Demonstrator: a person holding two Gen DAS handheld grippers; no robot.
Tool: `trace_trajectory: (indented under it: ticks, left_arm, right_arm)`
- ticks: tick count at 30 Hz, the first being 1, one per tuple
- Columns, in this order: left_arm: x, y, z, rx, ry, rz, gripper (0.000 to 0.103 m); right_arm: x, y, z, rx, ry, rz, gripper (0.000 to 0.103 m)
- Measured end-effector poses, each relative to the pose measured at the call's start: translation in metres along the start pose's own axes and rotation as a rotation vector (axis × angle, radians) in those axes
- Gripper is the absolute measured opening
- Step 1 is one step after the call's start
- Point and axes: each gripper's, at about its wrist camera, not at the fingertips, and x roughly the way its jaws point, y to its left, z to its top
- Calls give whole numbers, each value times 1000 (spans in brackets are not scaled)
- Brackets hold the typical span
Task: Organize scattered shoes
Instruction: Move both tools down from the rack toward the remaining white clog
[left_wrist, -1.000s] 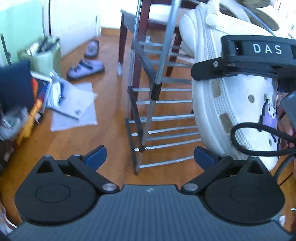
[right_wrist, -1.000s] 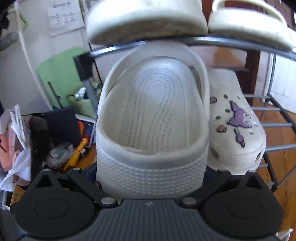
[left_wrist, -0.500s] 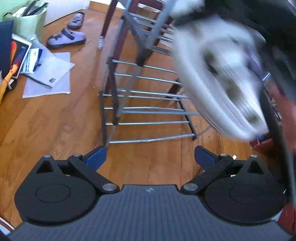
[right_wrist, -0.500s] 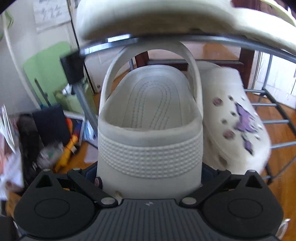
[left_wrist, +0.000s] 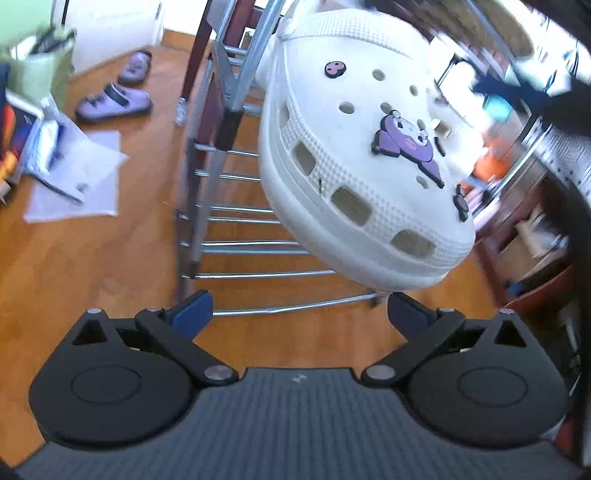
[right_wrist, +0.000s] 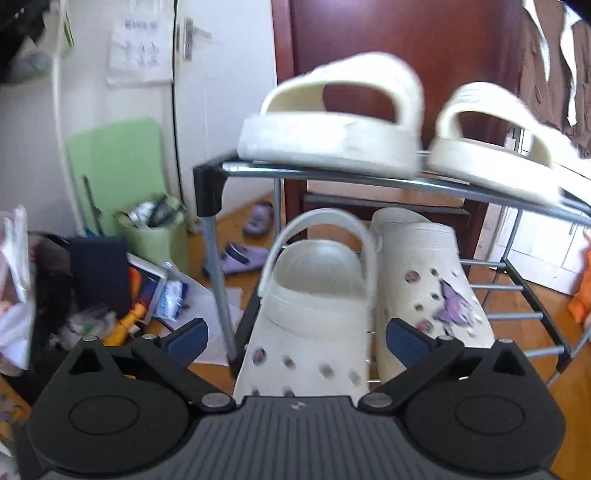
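My right gripper (right_wrist: 295, 339) is open and drawn back from a plain white clog (right_wrist: 314, 314) lying on the rack's (right_wrist: 332, 175) middle shelf. Its near end sits between my spread fingers, and I cannot tell whether they touch it. Beside it on the right rests a white clog with a purple charm (right_wrist: 424, 280). Two cream slides (right_wrist: 332, 136) sit on the top shelf. My left gripper (left_wrist: 299, 314) is open and empty, low in front of the rack (left_wrist: 258, 251), with the charm clog (left_wrist: 354, 166) just above and right of it. Two purple sandals (left_wrist: 110, 105) lie on the floor far left.
Papers (left_wrist: 74, 173) and books are spread on the wooden floor to the left. A green bin (right_wrist: 155, 232) and a pile of bags and clutter (right_wrist: 55, 295) stand left of the rack. A dark wooden door (right_wrist: 369, 55) is behind the rack.
My right gripper has opened, let go of the plain white clog and pulled back; the clog now lies on the middle shelf. My left gripper swung back up toward the charm clog.
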Motion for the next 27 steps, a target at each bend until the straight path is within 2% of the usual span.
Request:
trace_trajectory:
  ticks: [4,6,7,8,11,15,16,17,19,20,22,25,26,27]
  left_arm:
    - [-3,-5,1,38,4,20,103]
    - [-6,-7,-1,51,18,41,103]
    - [-7,-6,-1,56,27,38,103]
    - [-9,-5,-2,59,35,33,103]
    - [-14,1,-1,55,28,7,103]
    - [-19,9,9,12,-54,-32,103]
    - [-19,10,10,8,-70,-41,103]
    - [-15,7,12,25,-58,-12,103]
    - [-5,2,15,66,-29,56,101]
    - [-2,4,11,66,-29,67,101]
    - [3,9,3,58,-33,83,101]
    - [16,26,-9,32,11,90,101]
    - [17,32,-17,25,25,91,101]
    - [18,38,-25,17,38,92,101]
  right_arm:
    - [-31,-39,-37,102,-73,58,101]
    - [-38,-57,-53,176,-79,129,88]
    - [-40,-73,-64,224,-50,185,74]
    - [-42,-85,-71,247,-21,205,71]
    - [-40,-94,-88,250,12,215,70]
    - [-34,-97,-113,274,37,252,70]
    - [-30,-101,-125,318,31,289,70]
    - [-26,-104,-137,363,25,327,70]
    - [-13,-104,-153,392,41,335,70]
    - [-6,-104,-161,406,50,338,70]
    - [6,-100,-171,366,76,299,72]
    - [28,-102,-185,360,125,238,73]
    - [45,-104,-194,372,195,232,73]
    - [50,-103,-198,361,218,227,73]
